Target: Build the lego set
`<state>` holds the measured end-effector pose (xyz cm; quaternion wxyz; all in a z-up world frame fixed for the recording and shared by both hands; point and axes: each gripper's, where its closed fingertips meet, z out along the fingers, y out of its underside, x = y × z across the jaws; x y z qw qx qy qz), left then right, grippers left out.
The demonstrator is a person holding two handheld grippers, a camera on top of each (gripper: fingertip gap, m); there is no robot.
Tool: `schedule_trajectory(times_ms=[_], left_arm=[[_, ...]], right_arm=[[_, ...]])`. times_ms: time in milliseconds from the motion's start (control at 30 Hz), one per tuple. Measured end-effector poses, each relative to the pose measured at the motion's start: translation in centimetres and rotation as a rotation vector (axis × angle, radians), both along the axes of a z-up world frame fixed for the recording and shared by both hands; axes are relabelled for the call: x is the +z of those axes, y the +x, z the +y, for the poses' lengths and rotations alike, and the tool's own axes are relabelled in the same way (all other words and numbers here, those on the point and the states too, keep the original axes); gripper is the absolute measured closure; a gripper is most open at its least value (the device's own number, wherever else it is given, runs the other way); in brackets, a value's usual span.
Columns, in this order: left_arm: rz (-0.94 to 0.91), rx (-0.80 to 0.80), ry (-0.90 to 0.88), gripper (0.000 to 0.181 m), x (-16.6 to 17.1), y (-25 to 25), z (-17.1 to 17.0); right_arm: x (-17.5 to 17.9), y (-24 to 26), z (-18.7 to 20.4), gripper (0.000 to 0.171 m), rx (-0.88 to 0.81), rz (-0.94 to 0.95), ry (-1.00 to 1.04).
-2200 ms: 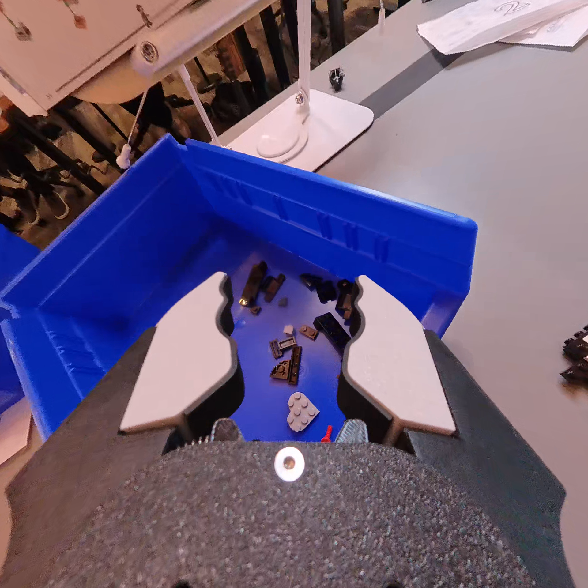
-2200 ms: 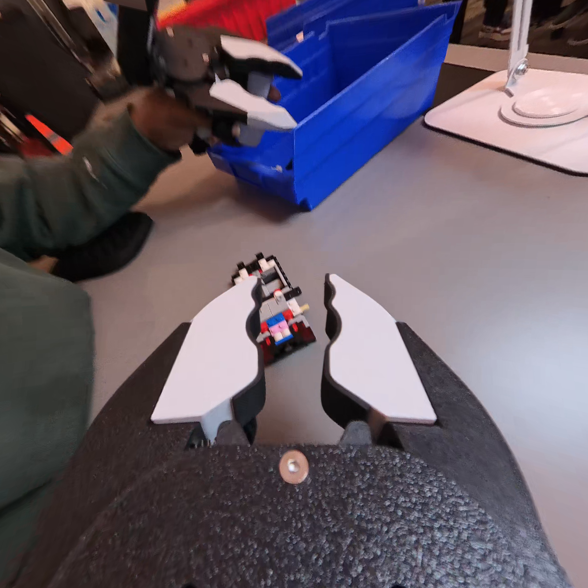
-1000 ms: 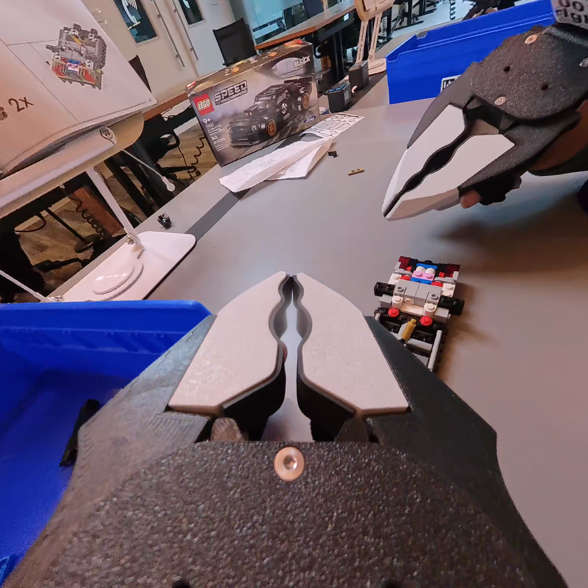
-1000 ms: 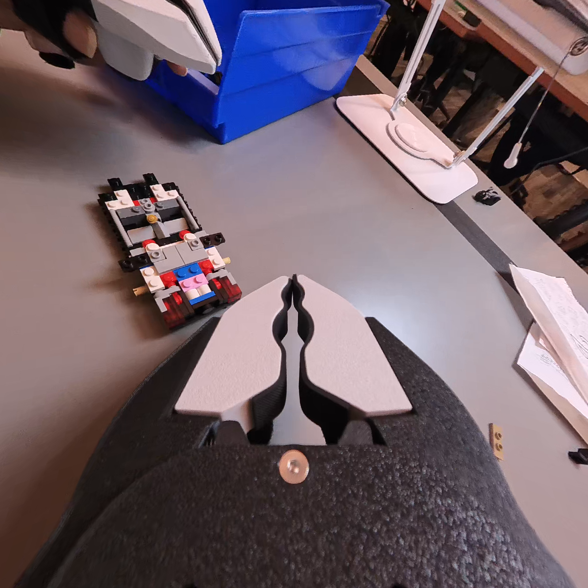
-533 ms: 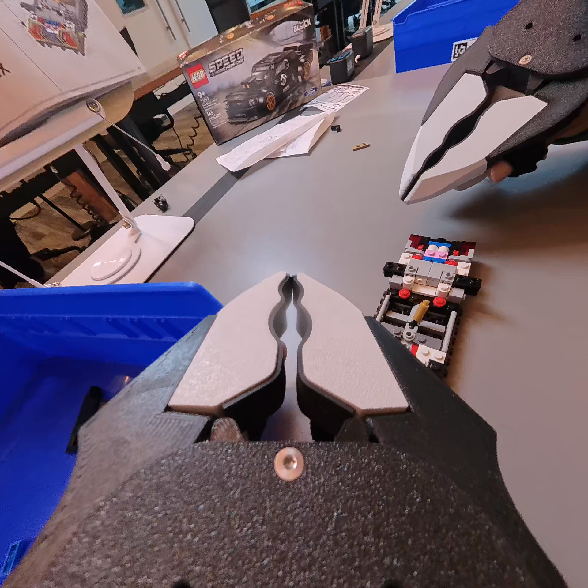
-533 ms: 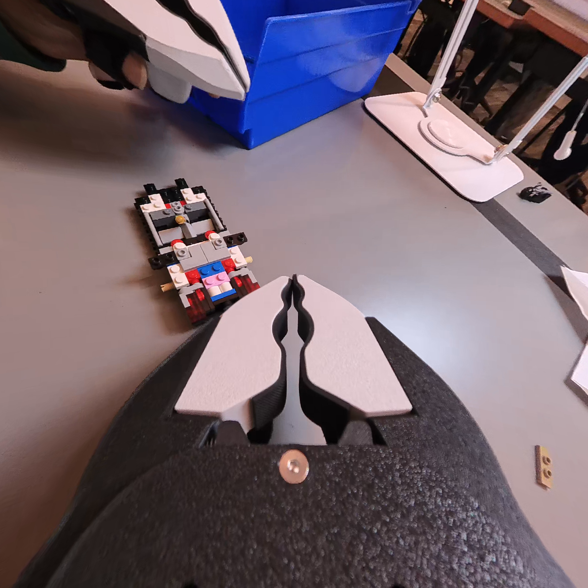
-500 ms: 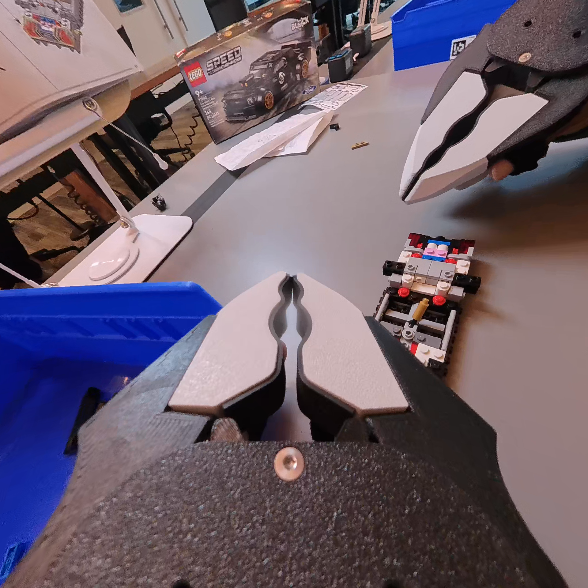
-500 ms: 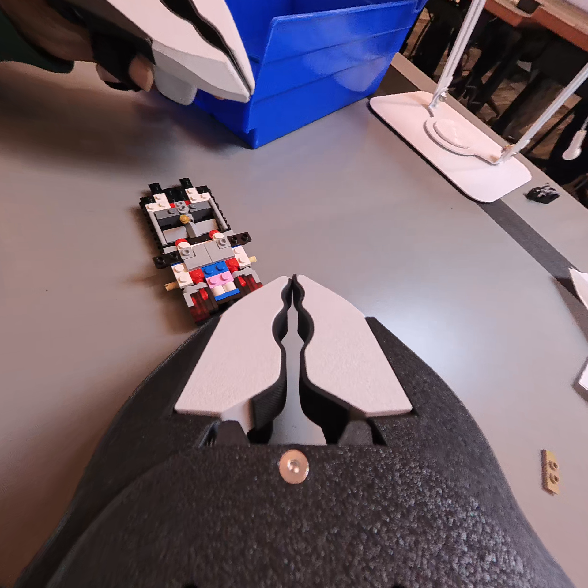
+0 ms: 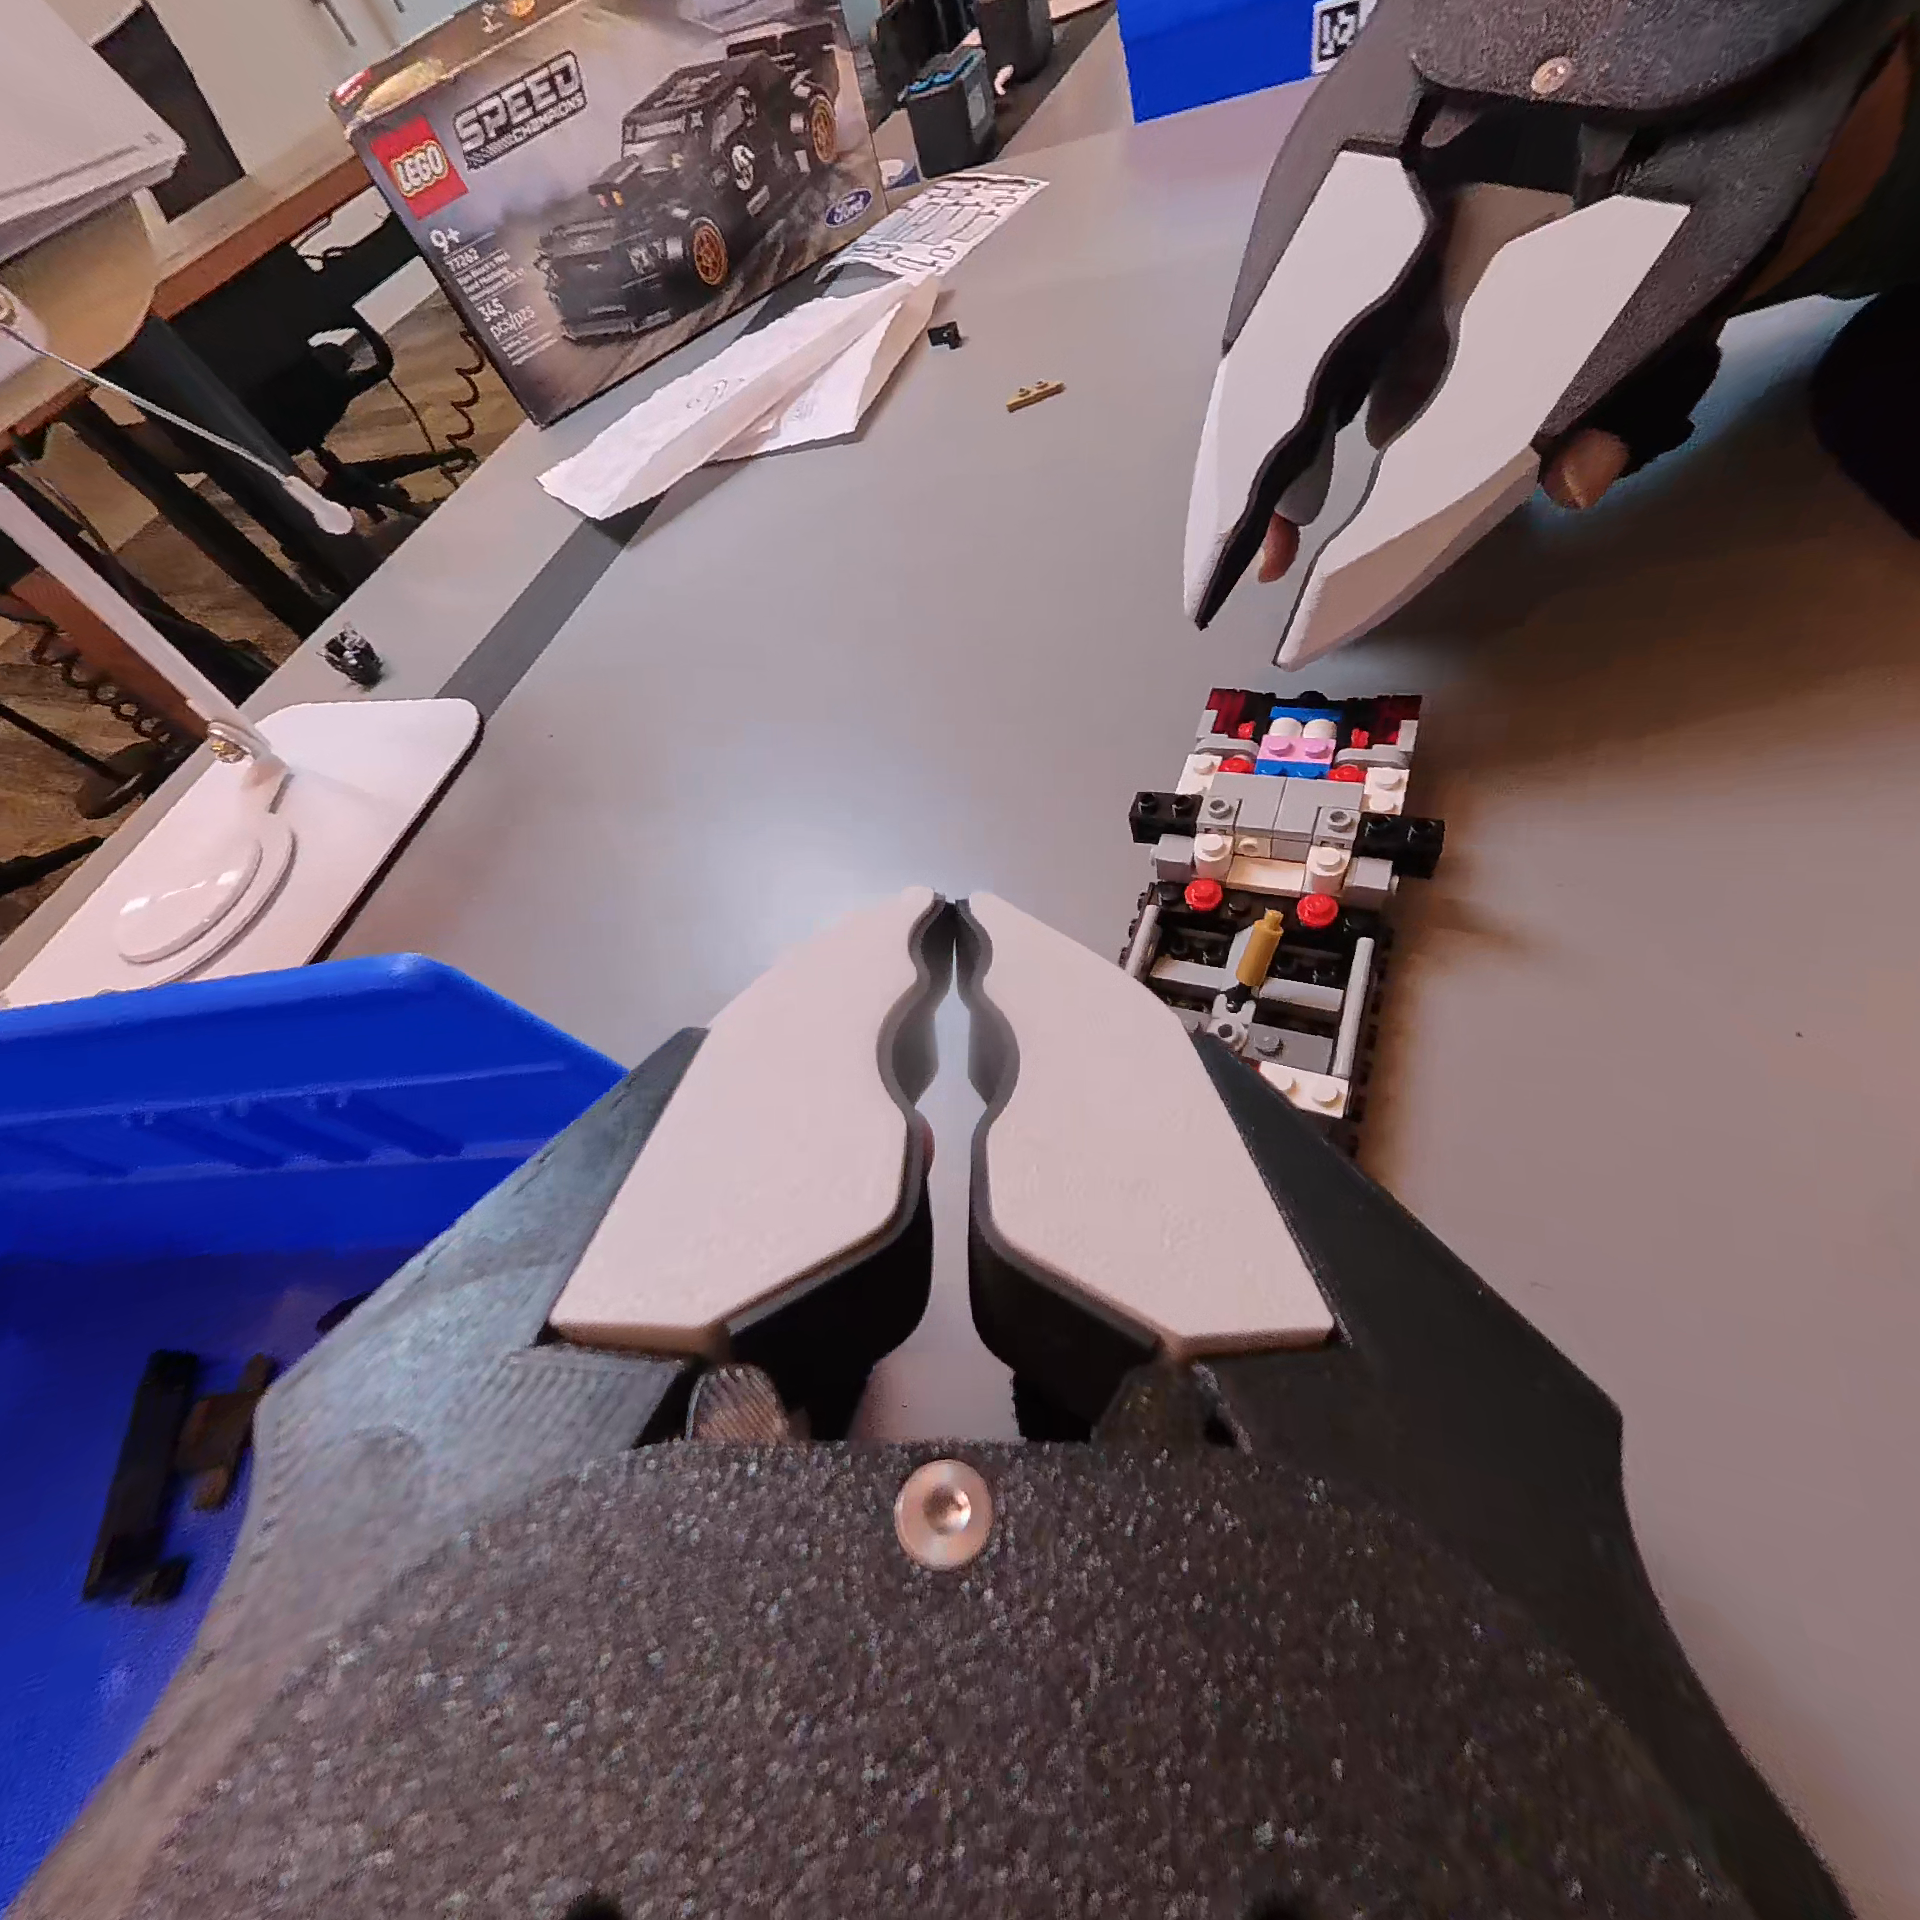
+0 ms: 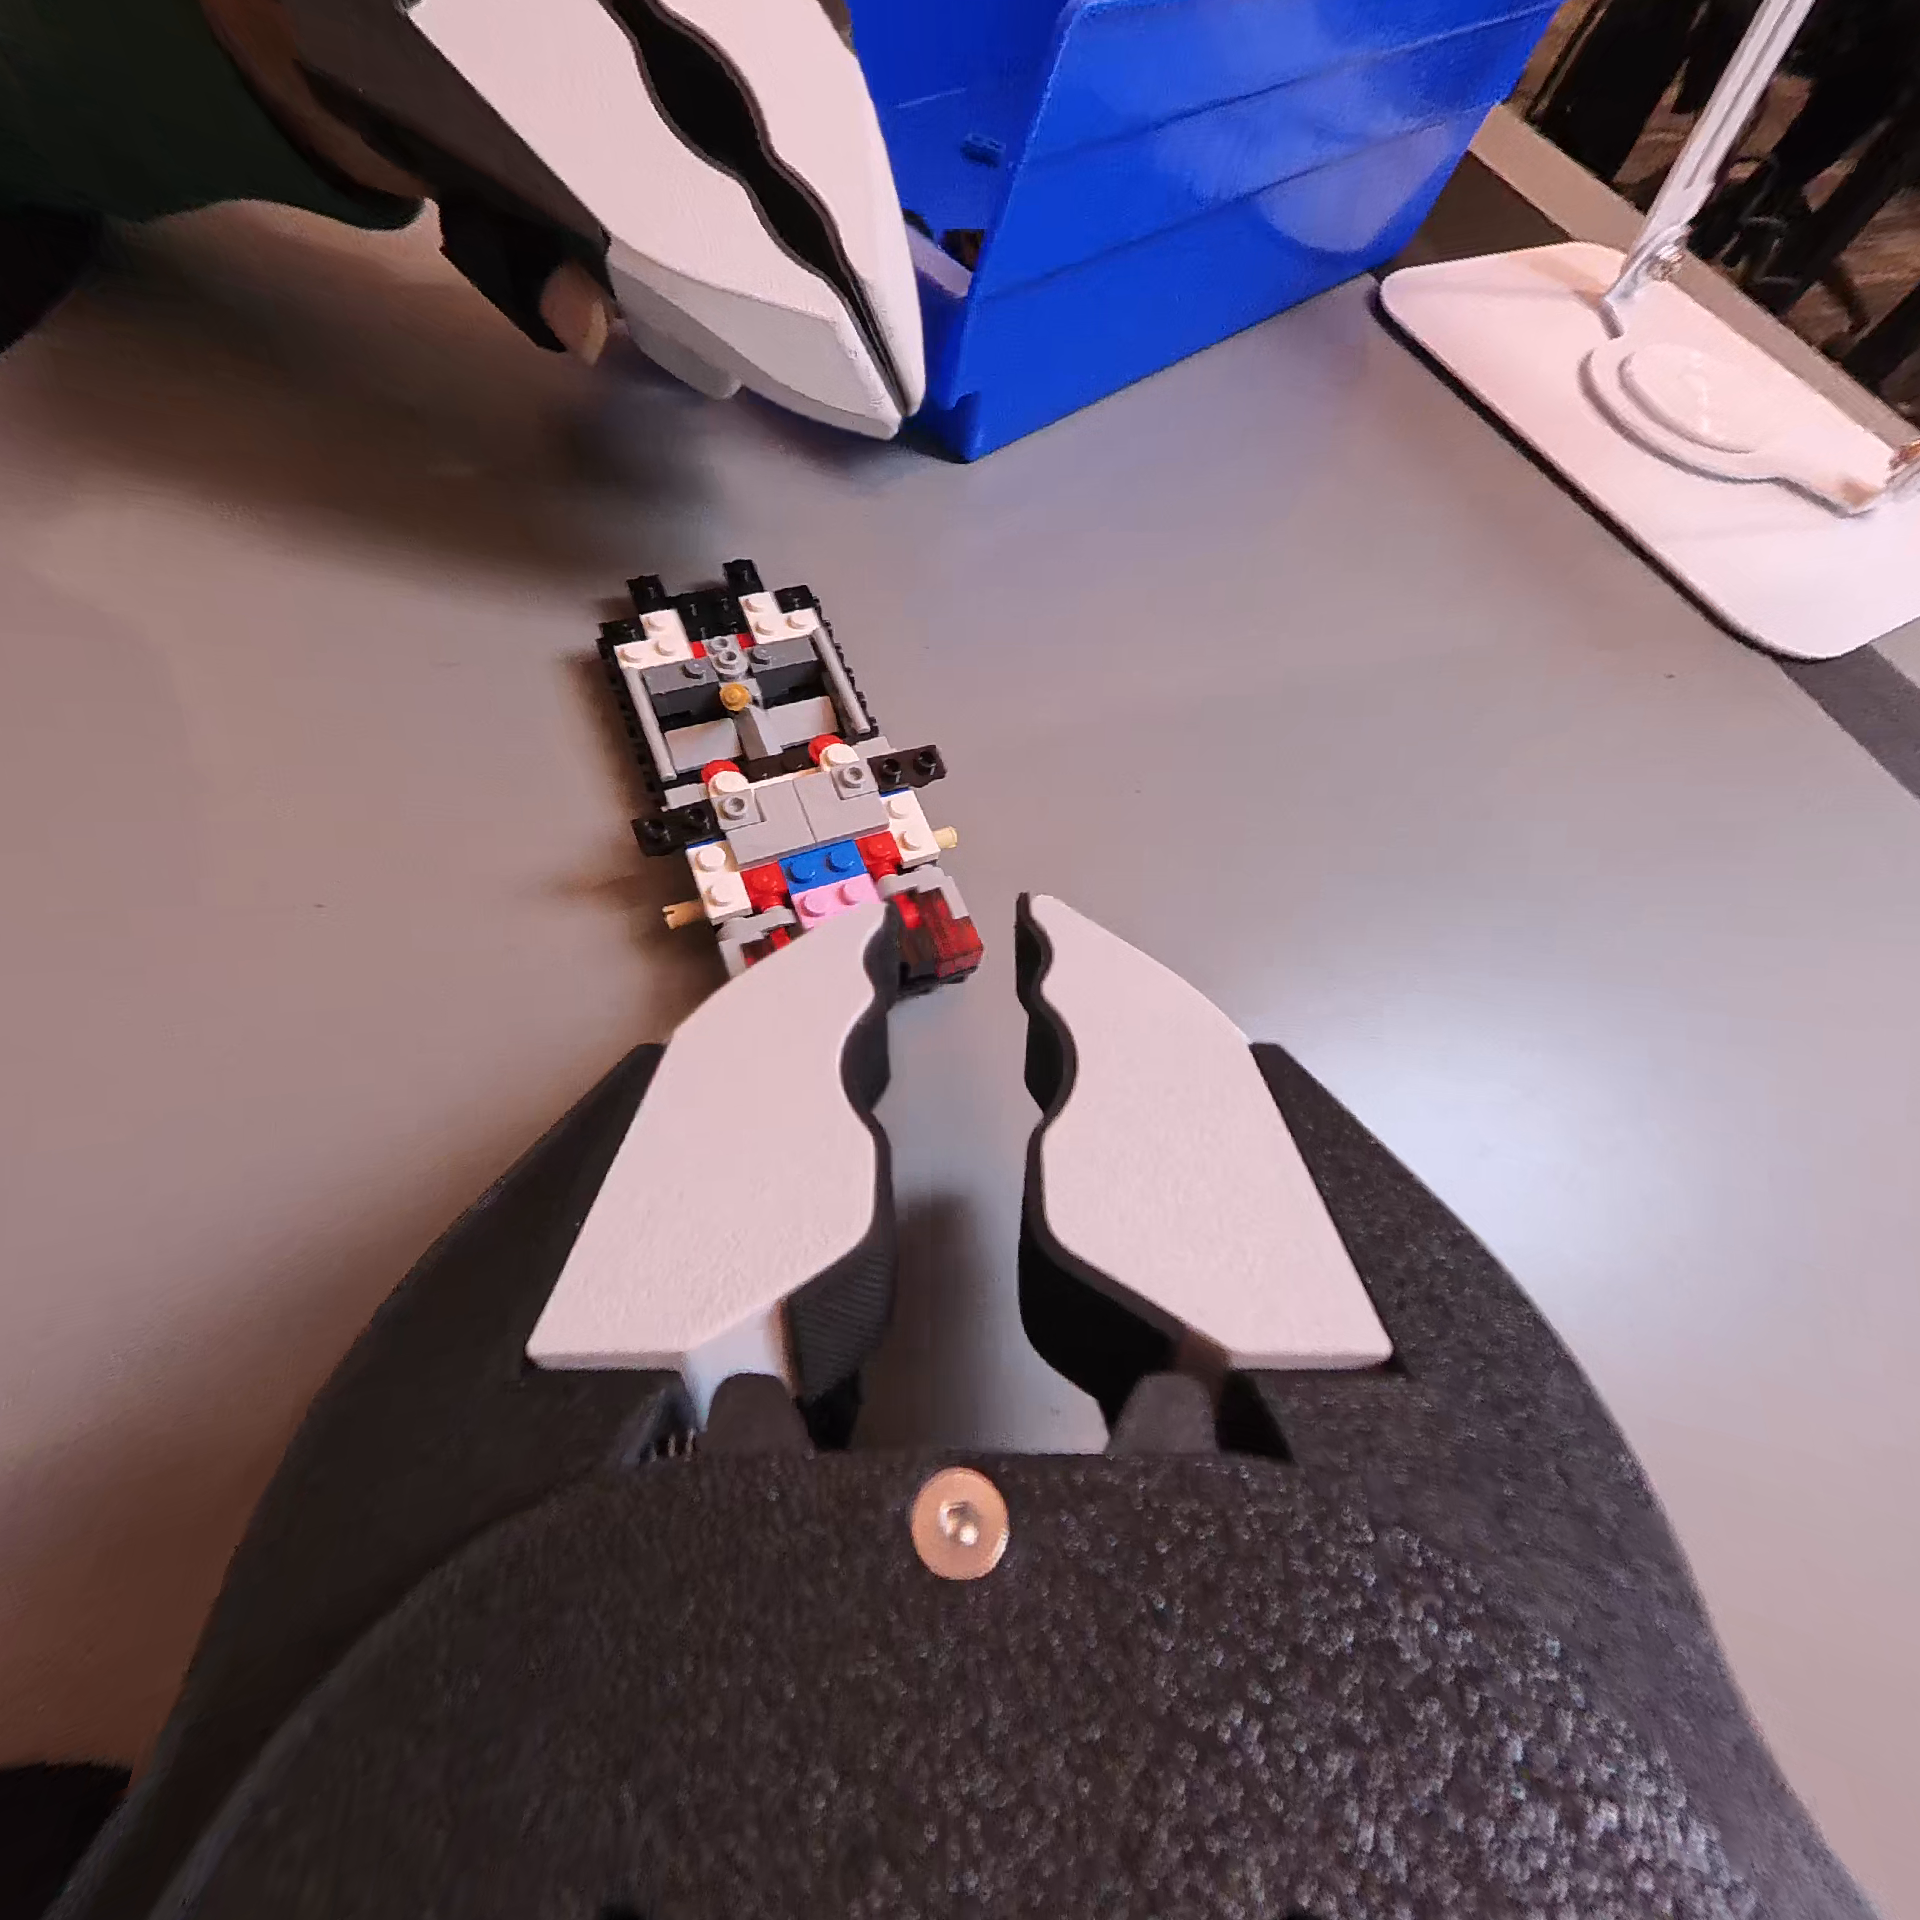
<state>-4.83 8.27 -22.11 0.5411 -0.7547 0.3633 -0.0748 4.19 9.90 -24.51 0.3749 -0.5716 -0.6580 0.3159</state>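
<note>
A partly built brick car chassis (image 9: 1283,883), black, grey, white and red, lies flat on the grey table; it also shows in the right wrist view (image 10: 790,790). My left gripper (image 9: 951,904) is shut, held above the table between the blue bin (image 9: 260,1091) and the chassis. I cannot see anything between its tips. It also shows in the right wrist view (image 10: 894,400), beside the bin (image 10: 1195,208). My right gripper (image 10: 956,914) is open, just over the red end of the chassis. It also shows in the left wrist view (image 9: 1247,634).
Small dark bricks (image 9: 145,1455) lie in the blue bin. A white lamp base (image 9: 229,831) stands at the table's edge (image 10: 1714,447). A brick-set box (image 9: 623,187), paper sheets (image 9: 769,405) and a small tan piece (image 9: 1034,393) lie farther off.
My left gripper left the bin and shut, then edged nearer the chassis. My right gripper was shut half a second ago; it has opened and moved over the red end.
</note>
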Motion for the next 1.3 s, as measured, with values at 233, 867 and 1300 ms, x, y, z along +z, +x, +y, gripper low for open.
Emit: schedule_trajectory(times_ms=[233, 867, 1300], left_arm=[[-0.032, -0.042, -0.074, 0.161, -0.6, 1.0, -0.5], [0.259, -0.296, -0.282, 0.110, -5.1, 5.1, -2.0], [0.237, -0.377, -0.367, 0.127, -5.5, 5.7, -2.7]], right_arm=[[-1.2, 0.5, -1.8, 0.122, 0.114, -0.090, -0.101], [-2.9, -0.1, -2.7, 0.116, 0.186, -0.272, -0.072], [-2.9, 0.0, -3.0, 0.116, 0.218, -0.286, -0.057]])
